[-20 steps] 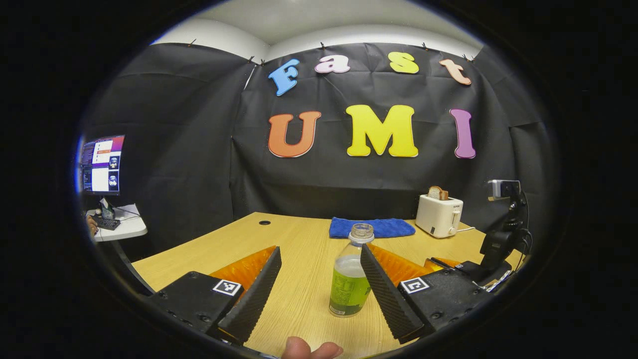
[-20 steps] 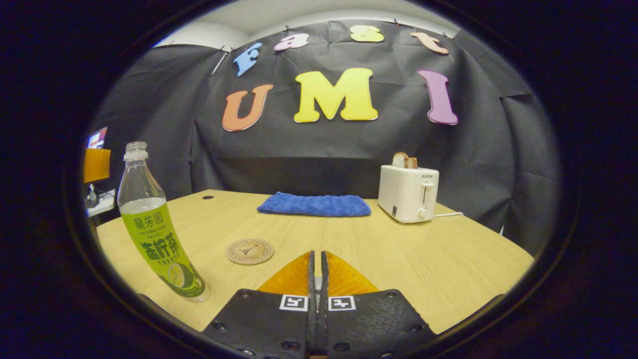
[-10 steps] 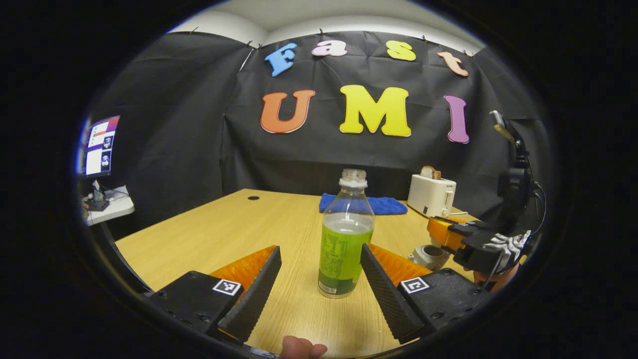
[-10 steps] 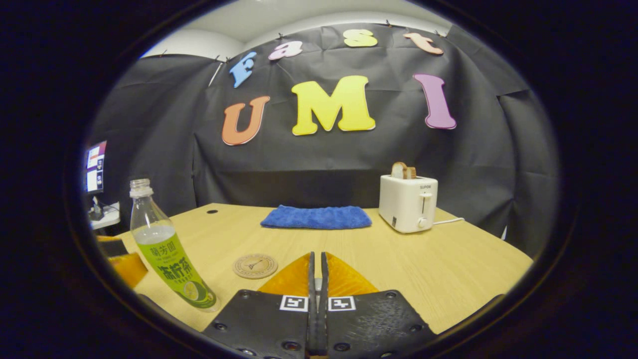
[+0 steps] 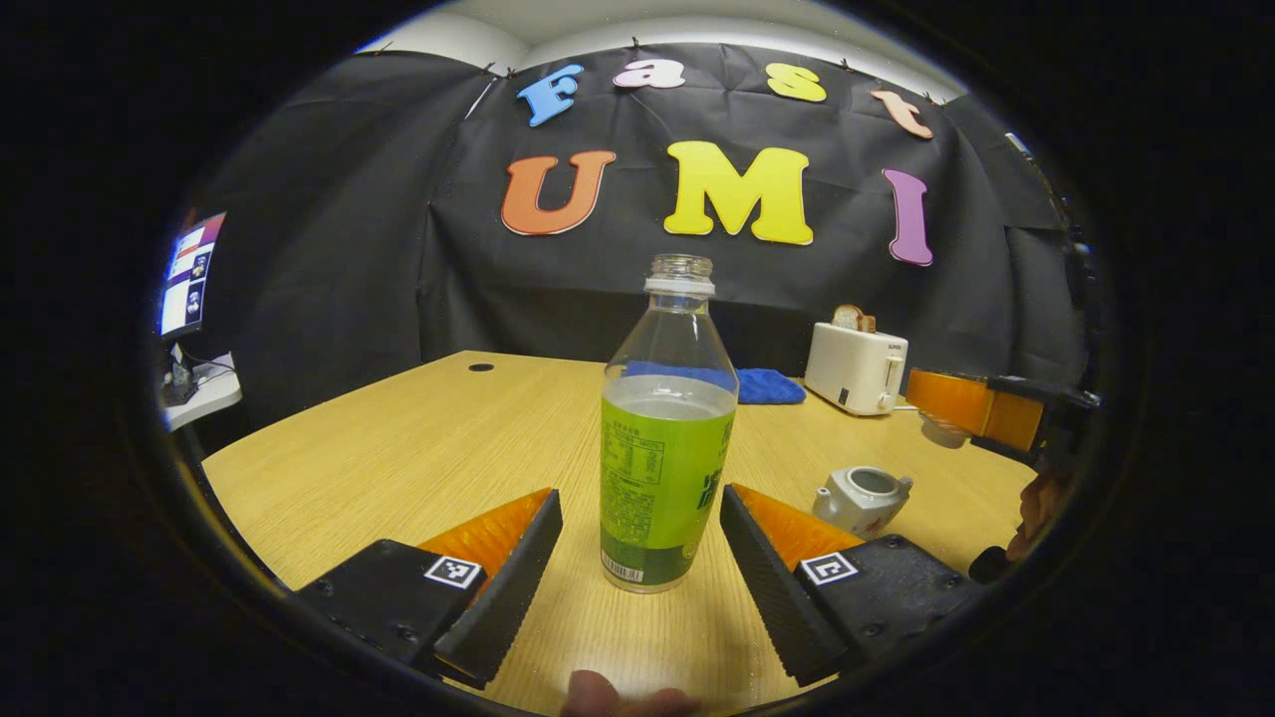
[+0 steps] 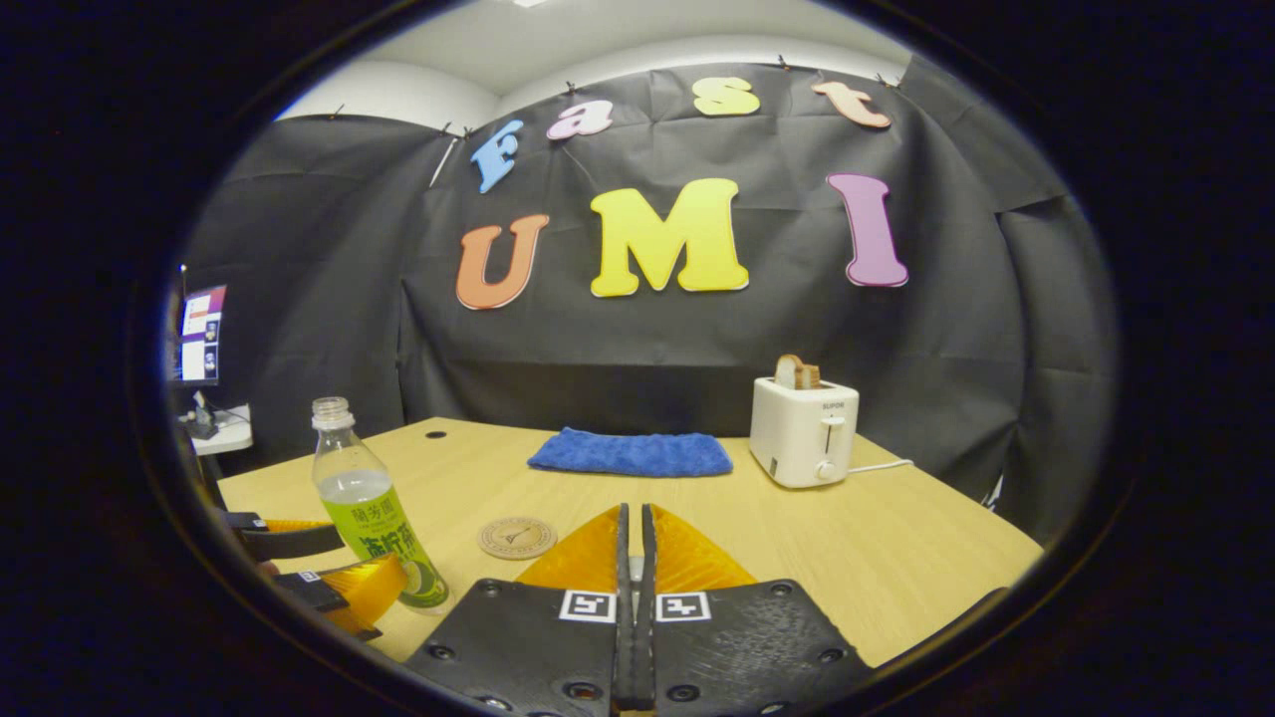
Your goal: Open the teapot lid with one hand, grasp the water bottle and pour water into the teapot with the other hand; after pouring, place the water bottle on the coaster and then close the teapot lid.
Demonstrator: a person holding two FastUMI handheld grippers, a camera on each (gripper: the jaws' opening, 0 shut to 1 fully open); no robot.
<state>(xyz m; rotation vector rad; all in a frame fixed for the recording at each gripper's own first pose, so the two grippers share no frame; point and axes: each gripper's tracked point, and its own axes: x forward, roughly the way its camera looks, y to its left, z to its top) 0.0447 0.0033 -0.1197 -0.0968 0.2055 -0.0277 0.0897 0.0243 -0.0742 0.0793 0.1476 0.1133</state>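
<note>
Closer now than a second ago, the clear plastic water bottle with a green label point(image 5: 661, 453) stands upright on the pale wooden table point(image 5: 418, 438) between the left gripper's point(image 5: 637, 543) spread, untouching fingers. The right gripper point(image 6: 634, 558) is closed; I cannot tell on what.

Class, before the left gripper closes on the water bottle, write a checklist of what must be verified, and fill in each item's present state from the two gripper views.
1. Water bottle stands upright between the left gripper fingers: ok.
2. Left gripper open, not yet touching the bottle: ok.
3. Bottle uncapped for pouring: ok.
4. Teapot lid off, opening exposed: ok.
5. Right gripper holds the lid: its fingers are together, but the lid between them: cannot tell.
6. Coaster free for the bottle later: ok.
</note>
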